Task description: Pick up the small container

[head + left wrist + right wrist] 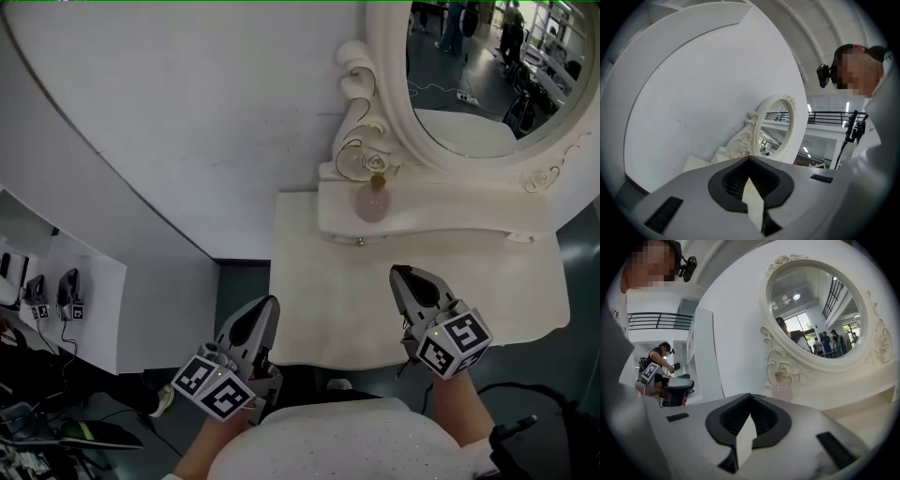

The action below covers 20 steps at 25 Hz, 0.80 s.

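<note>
The small container (373,202) is a round pink bottle with a pale stopper. It stands on the raised shelf (441,223) of a white vanity table (323,323), under the oval mirror (473,94). The right gripper view shows this bottle (782,390) just beyond the jaws, ahead and slightly right. My right gripper (397,272) (751,395) hovers over the tabletop in front of the shelf, shut and empty. Just off the table's front left corner, my left gripper (269,302) (749,157) is also shut with nothing in it and aims toward the mirror (774,129).
A curved white wall (187,112) rises behind the table. A white side counter (89,281) with small devices stands at the far left. A white padded seat (347,441) fills the bottom edge. Another person (658,363) with grippers is seen far off in the right gripper view.
</note>
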Motion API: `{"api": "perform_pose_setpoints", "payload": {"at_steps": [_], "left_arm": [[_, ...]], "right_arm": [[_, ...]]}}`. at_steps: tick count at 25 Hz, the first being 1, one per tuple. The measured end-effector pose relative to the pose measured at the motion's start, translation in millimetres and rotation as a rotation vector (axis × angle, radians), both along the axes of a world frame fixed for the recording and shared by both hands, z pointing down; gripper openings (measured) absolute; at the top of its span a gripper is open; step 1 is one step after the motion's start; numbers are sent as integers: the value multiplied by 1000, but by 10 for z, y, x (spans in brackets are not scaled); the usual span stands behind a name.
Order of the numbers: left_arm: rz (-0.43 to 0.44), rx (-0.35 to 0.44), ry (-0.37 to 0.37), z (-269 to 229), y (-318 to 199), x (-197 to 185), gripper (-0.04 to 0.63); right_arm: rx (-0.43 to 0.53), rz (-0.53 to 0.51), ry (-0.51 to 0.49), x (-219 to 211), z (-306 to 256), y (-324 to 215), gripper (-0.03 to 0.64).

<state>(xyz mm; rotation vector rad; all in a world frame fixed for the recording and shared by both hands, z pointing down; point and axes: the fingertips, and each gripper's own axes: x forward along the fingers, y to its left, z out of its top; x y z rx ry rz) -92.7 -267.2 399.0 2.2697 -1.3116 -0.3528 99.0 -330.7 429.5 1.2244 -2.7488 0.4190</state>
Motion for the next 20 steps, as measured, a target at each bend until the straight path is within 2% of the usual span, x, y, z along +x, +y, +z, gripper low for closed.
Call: {"api": "perform_pose_setpoints", "payload": {"at_steps": [7,13,19,20], "left_arm": [[31,-42,37,129,-476,-229,2],[58,-86,29,245,-785,-441,2],[64,-115,35,344,-930,-593,2],[64,-119,35,359,-939,-618,2]], "right_arm": [[-28,59,15,-161,152,-370,6],[9,181,28,-151,114,-831,6],[53,298,95,-75,60,-1200,8],[57,305,97,-73,63,-1239,28]]}}
